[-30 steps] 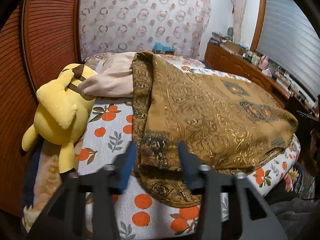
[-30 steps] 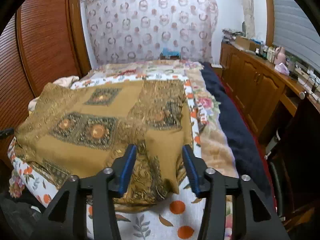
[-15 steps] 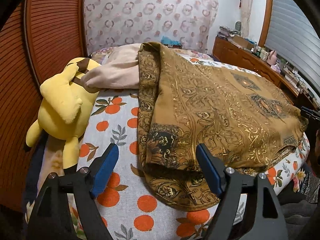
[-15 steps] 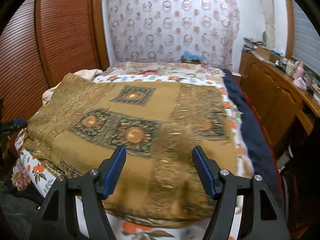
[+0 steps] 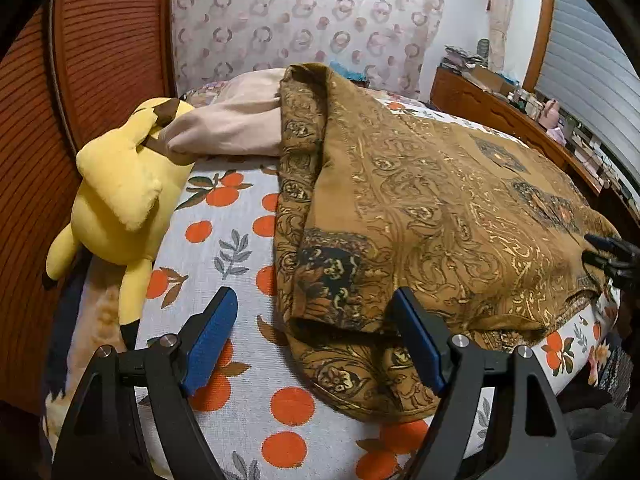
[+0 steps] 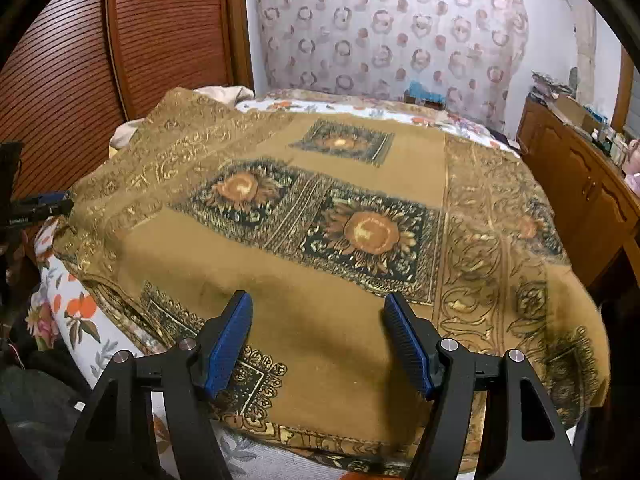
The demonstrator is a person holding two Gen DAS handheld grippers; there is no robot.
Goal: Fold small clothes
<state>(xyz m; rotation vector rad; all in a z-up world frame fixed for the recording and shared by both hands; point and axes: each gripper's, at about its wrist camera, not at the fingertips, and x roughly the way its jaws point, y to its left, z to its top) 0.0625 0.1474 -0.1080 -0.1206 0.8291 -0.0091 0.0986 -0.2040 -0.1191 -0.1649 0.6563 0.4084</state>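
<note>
Cloth [image 5: 432, 216] lies folded over the bed's [image 5: 236, 240] near edge. Left gripper [image 5: 316, 340] spread over its near left corner; right gripper [image 6: 318, 340] spread above the near hem, both empty. Next: pinch all layers at both corners, keeping edges aligned.

Both wrist views look steeply down from close by, at opposite ends, sharing the brown cloth [image 5: 440, 216].
</note>
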